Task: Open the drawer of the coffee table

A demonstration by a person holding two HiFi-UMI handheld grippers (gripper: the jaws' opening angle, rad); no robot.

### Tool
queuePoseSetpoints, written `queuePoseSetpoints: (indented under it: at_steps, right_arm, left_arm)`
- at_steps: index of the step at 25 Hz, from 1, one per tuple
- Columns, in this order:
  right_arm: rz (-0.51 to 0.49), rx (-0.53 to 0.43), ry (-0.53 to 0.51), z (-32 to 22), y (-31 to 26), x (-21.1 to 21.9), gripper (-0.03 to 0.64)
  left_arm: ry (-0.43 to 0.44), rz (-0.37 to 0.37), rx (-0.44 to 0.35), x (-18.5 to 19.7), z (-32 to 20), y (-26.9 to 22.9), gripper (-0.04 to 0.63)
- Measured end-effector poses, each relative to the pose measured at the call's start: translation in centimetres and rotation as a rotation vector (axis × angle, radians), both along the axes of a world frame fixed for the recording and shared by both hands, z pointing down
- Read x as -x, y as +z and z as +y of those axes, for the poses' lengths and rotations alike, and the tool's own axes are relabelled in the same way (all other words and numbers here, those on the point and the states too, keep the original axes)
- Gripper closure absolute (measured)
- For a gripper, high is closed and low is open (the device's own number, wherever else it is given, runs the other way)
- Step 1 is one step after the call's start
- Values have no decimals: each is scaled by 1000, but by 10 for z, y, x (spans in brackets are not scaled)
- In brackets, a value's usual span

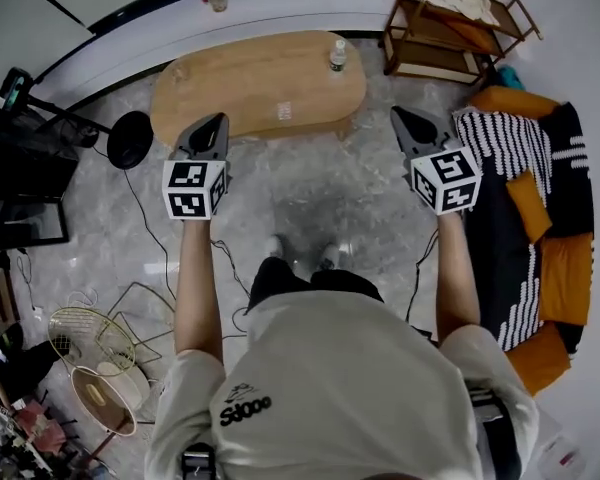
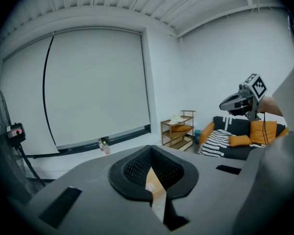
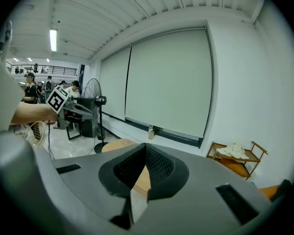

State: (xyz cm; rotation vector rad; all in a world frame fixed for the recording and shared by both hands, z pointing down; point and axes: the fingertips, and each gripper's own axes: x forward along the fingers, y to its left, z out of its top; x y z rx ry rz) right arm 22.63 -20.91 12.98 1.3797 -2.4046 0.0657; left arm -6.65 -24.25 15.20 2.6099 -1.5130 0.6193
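An oval wooden coffee table [image 1: 255, 86] stands on the grey floor ahead of me, with a small bottle [image 1: 338, 55] near its right end. No drawer front shows from above. My left gripper [image 1: 216, 120] hovers shut over the table's near left edge, nothing in its jaws. My right gripper [image 1: 401, 116] is shut and empty, off the table's right end above the floor. In the left gripper view the table [image 2: 151, 181] shows only as a sliver between the jaws, and the right gripper [image 2: 228, 103] appears at right. The right gripper view shows the tabletop [image 3: 118, 144] and the left gripper [image 3: 85, 112].
A wooden shelf rack [image 1: 450, 23] with cloth stands at the back right. A black sofa [image 1: 535, 218] with orange and striped cushions runs along the right. A fan stand base [image 1: 130, 139] and cables lie left of the table. Wire baskets [image 1: 90, 343] sit at the lower left.
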Motion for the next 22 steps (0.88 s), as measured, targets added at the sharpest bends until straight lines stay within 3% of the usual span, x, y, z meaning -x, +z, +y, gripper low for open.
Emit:
queuePoseSetpoints:
  at_steps: [6, 15, 22]
  right_arm:
    - [48, 5, 0, -43, 18, -6, 611]
    - [49, 12, 43, -98, 56, 3, 612]
    - [54, 6, 61, -149, 117, 4, 611]
  left_arm:
    - [17, -64, -69, -1, -36, 8, 578]
    - [-4, -45, -88, 15, -114, 47, 578]
    - [44, -25, -62, 26, -167, 120, 577]
